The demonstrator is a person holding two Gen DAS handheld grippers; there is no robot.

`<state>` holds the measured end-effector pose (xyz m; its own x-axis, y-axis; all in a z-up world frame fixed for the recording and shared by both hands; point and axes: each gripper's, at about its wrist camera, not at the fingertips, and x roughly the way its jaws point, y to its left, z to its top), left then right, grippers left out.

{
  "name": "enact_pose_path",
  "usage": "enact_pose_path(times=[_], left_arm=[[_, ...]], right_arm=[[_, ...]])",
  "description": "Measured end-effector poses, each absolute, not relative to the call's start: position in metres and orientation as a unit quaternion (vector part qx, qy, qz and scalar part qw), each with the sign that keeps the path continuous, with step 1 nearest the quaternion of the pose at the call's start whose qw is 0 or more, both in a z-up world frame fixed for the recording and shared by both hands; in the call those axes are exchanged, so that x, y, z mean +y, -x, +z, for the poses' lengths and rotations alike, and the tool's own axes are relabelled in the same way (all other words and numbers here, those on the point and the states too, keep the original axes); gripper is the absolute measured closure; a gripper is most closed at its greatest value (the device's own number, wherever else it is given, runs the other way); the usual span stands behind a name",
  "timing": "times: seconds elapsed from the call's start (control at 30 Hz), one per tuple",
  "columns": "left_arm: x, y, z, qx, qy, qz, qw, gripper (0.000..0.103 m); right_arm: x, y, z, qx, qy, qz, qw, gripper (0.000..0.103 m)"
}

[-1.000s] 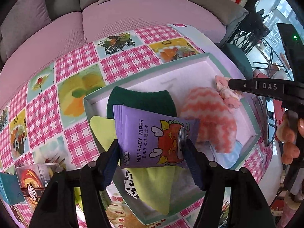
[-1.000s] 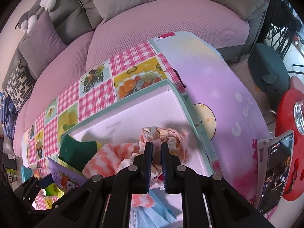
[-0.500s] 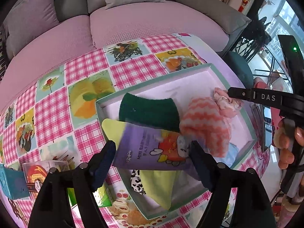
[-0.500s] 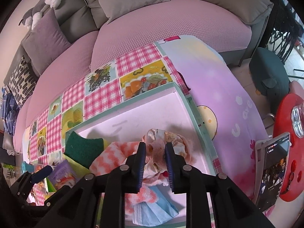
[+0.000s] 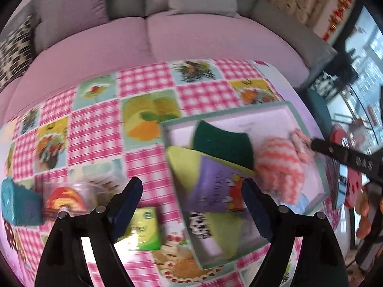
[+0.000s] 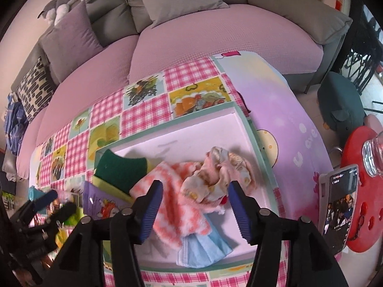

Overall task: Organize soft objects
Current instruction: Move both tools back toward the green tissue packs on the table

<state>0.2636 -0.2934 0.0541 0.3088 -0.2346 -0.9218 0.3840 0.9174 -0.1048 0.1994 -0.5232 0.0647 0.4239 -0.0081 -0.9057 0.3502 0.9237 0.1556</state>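
Two sets of tongs, both w/ jaws apart and nothing clamped.

Left wrist view: your left tongs (image 5: 191, 196) have just been opening; the purple baby-wipes pack (image 5: 215, 189) is out of the pads and lies in the shallow teal-rimmed white box (image 5: 322, 172), on top of the lime-yellow cloth (image 5: 222, 234), next to the dark green scouring pad (image 5: 222, 143). The pack sits just ahead of your right-hand pad, long axis running away from you. A green carton (image 5: 143, 229) on the checked pink surface (image 5: 95, 129) lies just ahead of your left-hand pad, i.e. outside the box, nearest to this hand. Frame is blurred, so small print is unreadable.

Right wrist view: your right tongs (image 6: 195, 201) have just been opening too; the pink-and-cream crumpled fabric bundle (image 6: 220, 169) lies between the pads but isn't pressed. It rests in the box beside the orange-white fuzzy cloth (image 6: 167, 191), w/ a light blue face mask (image 6: 203, 248) underneath, near the front rim.

Next pick, my guess: the carton, if it counts as soft, goes to your left hand.
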Motion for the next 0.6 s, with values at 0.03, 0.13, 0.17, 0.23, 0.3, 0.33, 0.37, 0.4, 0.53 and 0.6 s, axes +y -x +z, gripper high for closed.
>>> enact_pose_path(times=[0.03, 0.13, 0.17, 0.23, 0.3, 0.33, 0.37, 0.4, 0.53, 0.6], left_arm=[[-0.287, -0.264, 0.056, 0.553, -0.063, -0.183, 0.810, 0.018], [-0.268, -0.265, 0.062, 0.544, -0.051, -0.161, 0.822, 0.018], [-0.262, -0.264, 0.064, 0.541, -0.047, -0.155, 0.825, 0.018], [-0.249, -0.265, 0.066, 0.537, -0.037, -0.141, 0.831, 0.018], [-0.235, -0.263, 0.069, 0.534, -0.027, -0.131, 0.835, 0.018], [-0.230, -0.262, 0.070, 0.532, -0.023, -0.127, 0.837, 0.018], [-0.223, -0.261, 0.072, 0.530, -0.019, -0.122, 0.839, 0.018], [-0.214, -0.260, 0.074, 0.527, -0.014, -0.115, 0.842, 0.018], [-0.183, -0.256, 0.081, 0.515, 0.000, -0.084, 0.853, 0.018], [-0.166, -0.254, 0.085, 0.510, 0.009, -0.068, 0.857, 0.018]], right_arm=[[-0.519, -0.198, 0.066, 0.525, -0.162, -0.106, 0.829, 0.036], [-0.508, -0.194, 0.067, 0.527, -0.156, -0.098, 0.830, 0.031], [-0.504, -0.193, 0.067, 0.528, -0.153, -0.095, 0.830, 0.029], [-0.495, -0.192, 0.068, 0.528, -0.147, -0.088, 0.832, 0.024], [-0.485, -0.190, 0.069, 0.527, -0.141, -0.079, 0.834, 0.021], [-0.480, -0.189, 0.070, 0.527, -0.138, -0.076, 0.835, 0.018], [-0.475, -0.188, 0.070, 0.528, -0.137, -0.072, 0.835, 0.015], [-0.471, -0.188, 0.070, 0.528, -0.135, -0.069, 0.836, 0.009], [-0.451, -0.186, 0.075, 0.524, -0.121, -0.054, 0.841, 0.002], [-0.439, -0.186, 0.078, 0.522, -0.116, -0.045, 0.844, 0.002]])
